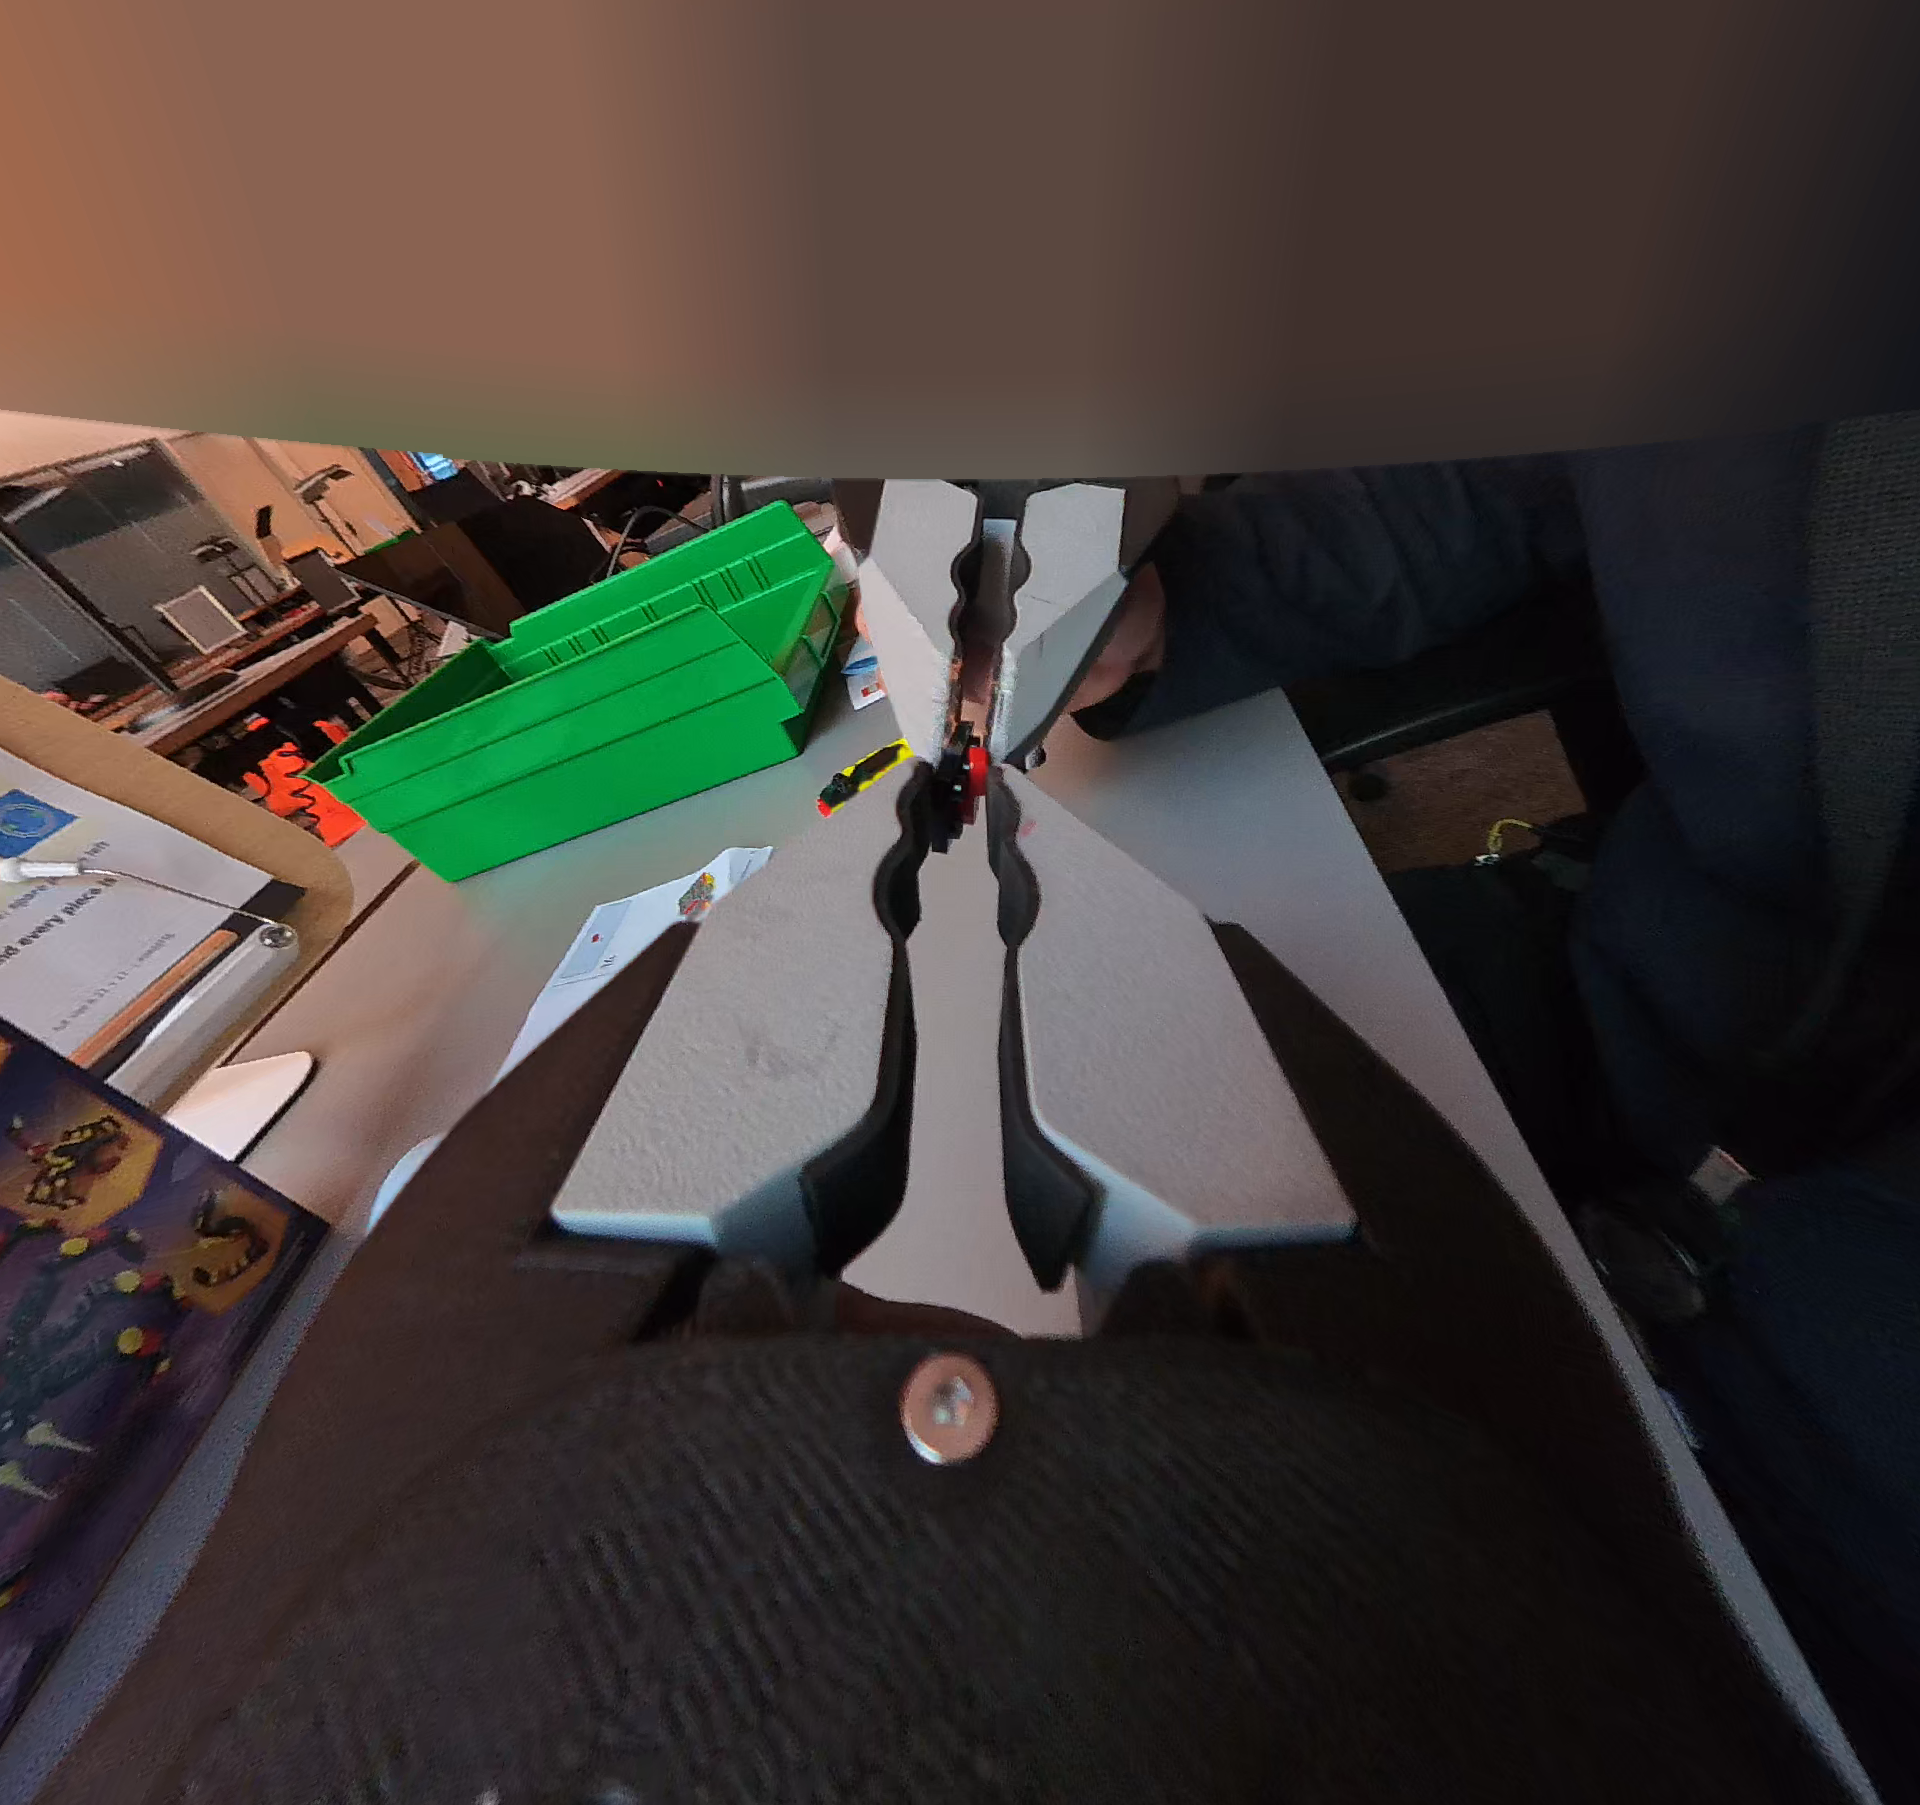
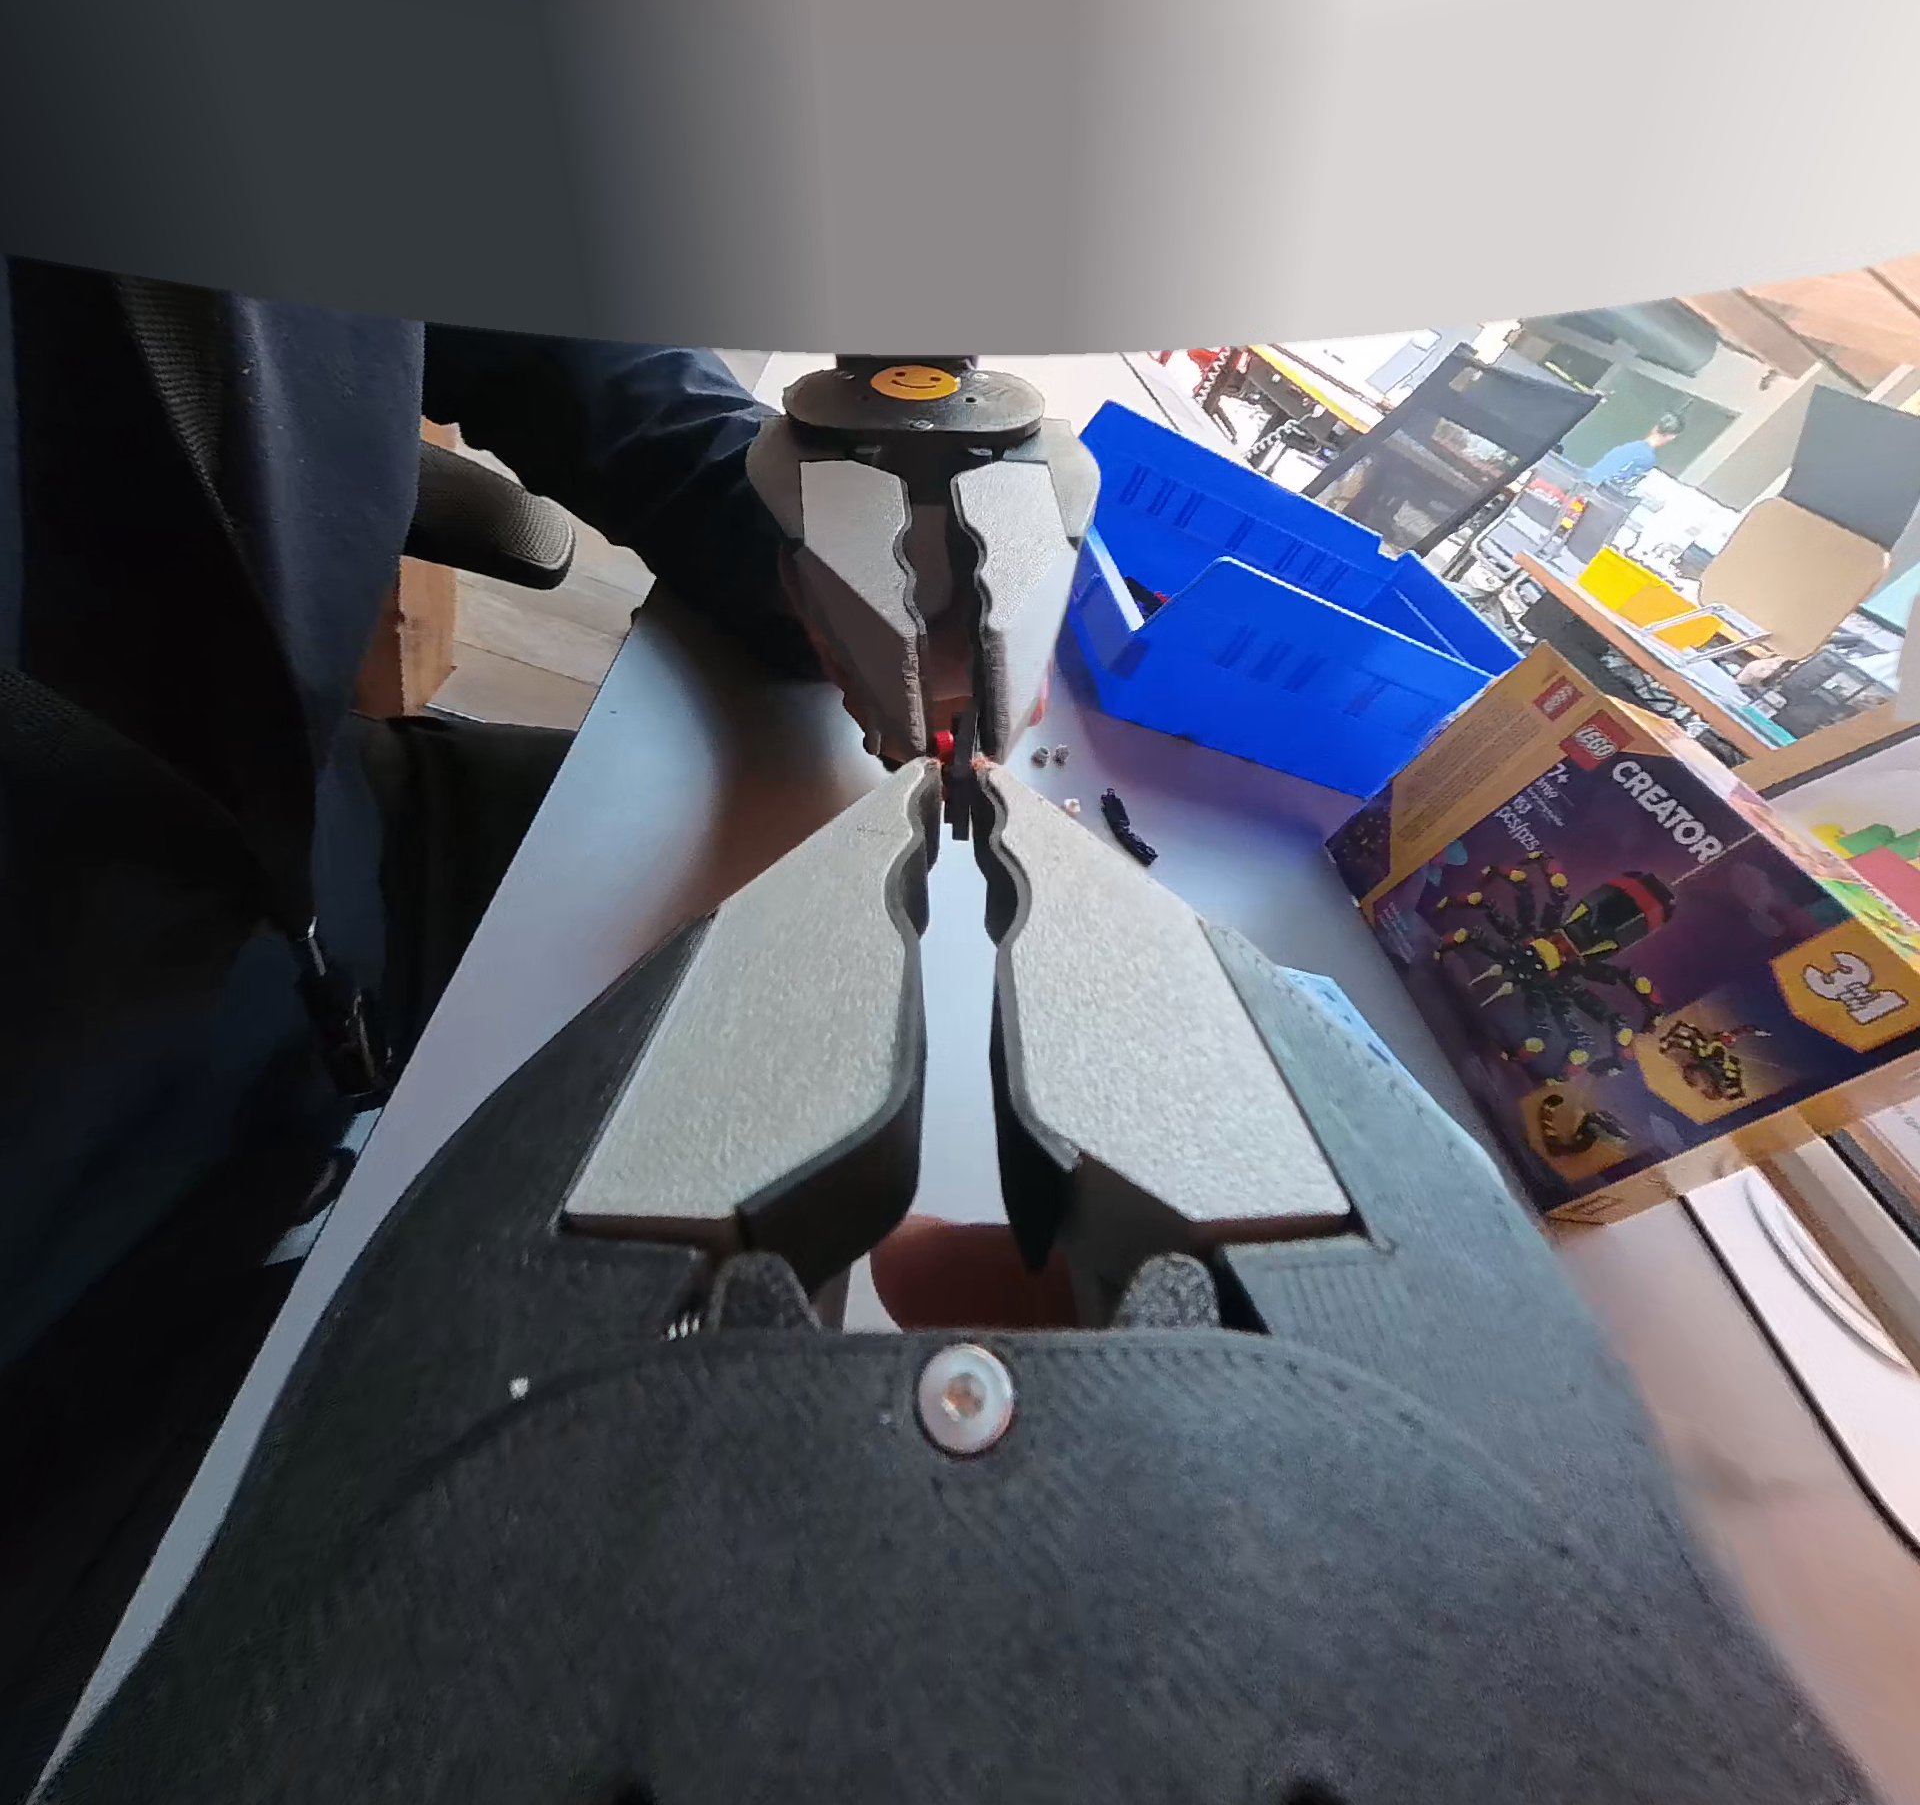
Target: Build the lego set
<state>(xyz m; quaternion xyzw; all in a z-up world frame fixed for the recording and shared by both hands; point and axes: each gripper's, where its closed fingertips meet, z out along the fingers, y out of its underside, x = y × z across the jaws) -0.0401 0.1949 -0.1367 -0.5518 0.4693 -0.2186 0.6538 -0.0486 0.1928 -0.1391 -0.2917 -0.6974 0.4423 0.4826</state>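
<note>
Two tongs meet tip to tip: my left tongs [image 1: 951,799] and right tongs [image 2: 958,789] both pinch the small black-and-red lego assembly [image 1: 958,789] between them.

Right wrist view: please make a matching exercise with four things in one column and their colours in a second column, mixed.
Things:
1. bin
2. round piece at the gripper tips
3. smiley sticker on the far gripper
4. small loose assembly on the table

Colours:
A. black
B. red
C. blue
D. orange-yellow

Pairs: 1-C, 2-B, 3-D, 4-A
</note>
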